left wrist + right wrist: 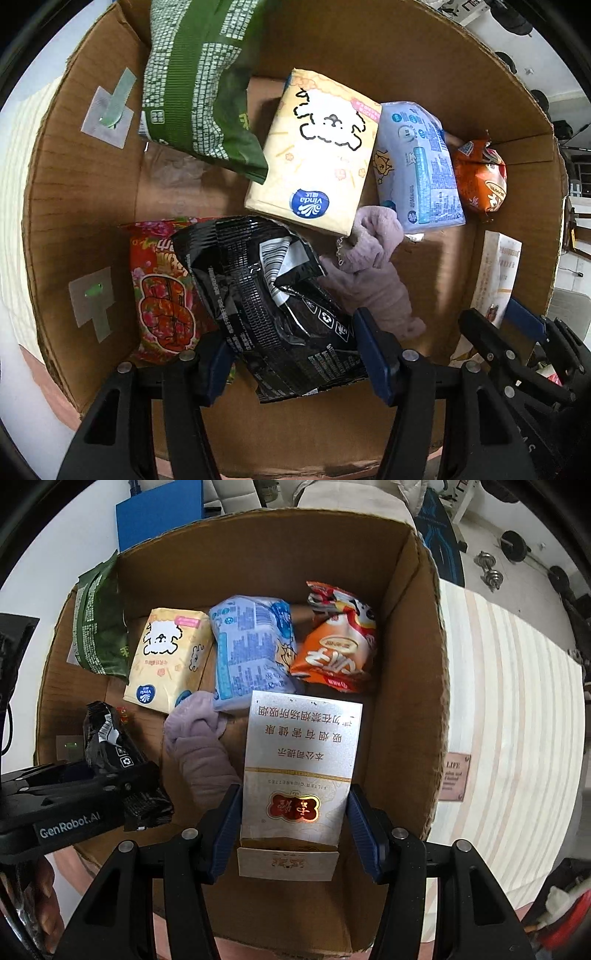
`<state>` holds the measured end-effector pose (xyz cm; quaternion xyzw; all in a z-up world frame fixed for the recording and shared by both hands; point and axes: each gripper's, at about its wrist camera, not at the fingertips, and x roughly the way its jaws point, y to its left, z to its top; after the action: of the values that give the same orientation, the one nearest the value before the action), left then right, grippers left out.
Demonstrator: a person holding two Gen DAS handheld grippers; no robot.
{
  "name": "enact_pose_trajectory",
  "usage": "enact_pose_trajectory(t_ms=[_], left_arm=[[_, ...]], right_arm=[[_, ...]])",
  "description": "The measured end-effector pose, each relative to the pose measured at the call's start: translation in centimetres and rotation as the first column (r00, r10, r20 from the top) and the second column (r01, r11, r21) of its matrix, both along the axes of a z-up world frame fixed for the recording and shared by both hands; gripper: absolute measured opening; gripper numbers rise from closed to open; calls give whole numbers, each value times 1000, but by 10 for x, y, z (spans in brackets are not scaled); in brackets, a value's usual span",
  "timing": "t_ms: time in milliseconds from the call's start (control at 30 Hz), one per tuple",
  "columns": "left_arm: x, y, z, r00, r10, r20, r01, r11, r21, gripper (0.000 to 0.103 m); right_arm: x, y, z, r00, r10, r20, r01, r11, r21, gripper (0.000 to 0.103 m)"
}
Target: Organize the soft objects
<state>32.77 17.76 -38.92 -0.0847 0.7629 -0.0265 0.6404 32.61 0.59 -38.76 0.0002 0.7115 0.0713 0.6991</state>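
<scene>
Striped cream bedding (509,709) spreads beside the cardboard box (413,635), with dumbbells (491,570) on the pale floor beyond, and both tongs are poised over the open carton. Left gripper (295,354) is clamped on a crinkled black foil pouch (273,291), held low over the box floor just beside the red floral packet (162,291); my guess is it's being slotted into that near row. Right gripper (291,829) is clenched on the white cigarette carton (299,771), pads squeezing its two long sides, carton pointing straight down into the gap along the right wall. Already inside: a green bag (199,88) leaning on the far-left wall, the yellow tissue pack (314,155) and blue tissue pack (417,166) side by side, an orange snack bag (480,177) tucked in the far corner, and a lilac plush cloth (369,266) slumped mid-floor. Soft packs look lined along the back, leaving the front for these two. Box floor looks flat and half bare!
</scene>
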Motion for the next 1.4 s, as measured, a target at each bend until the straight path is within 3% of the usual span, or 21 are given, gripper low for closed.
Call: enact_pose_trajectory(t_ms=[267, 300, 333, 367, 533, 633, 867, 967, 1400], left_arm=[[6, 15, -5, 998, 42, -41, -42, 999, -21, 61], [8, 18, -5, 998, 46, -42, -47, 999, -25, 62], [8, 19, -4, 998, 46, -41, -47, 999, -25, 62], [7, 20, -1, 999, 39, -33, -40, 999, -27, 63], [4, 21, 19, 999, 16, 31, -16, 1000, 5, 89], [0, 21, 34, 997, 0, 81, -4, 999, 39, 96], [-14, 22, 55, 990, -11, 138, -2, 996, 91, 98], [-21, 23, 60, 988, -1, 156, -14, 995, 96, 98], [-51, 14, 94, 968, -18, 252, -19, 990, 141, 98]], right_arm=[[6, 8, -6, 998, 49, -42, -50, 998, -40, 61], [7, 9, -6, 997, 53, -48, -55, 998, -39, 67], [7, 11, -4, 997, 52, -51, -53, 998, -35, 84], [8, 12, -1, 998, 49, -48, -50, 998, -29, 87], [8, 10, 15, 998, 46, -30, -47, 998, -39, 87], [7, 8, 26, 999, 47, -18, -48, 997, -55, 93], [-11, 7, 41, 1000, 22, 11, -21, 999, -48, 97], [-20, 4, 46, 1000, 9, 28, -8, 999, -37, 103], [-40, -9, 74, 992, -59, 107, 62, 998, -28, 103]])
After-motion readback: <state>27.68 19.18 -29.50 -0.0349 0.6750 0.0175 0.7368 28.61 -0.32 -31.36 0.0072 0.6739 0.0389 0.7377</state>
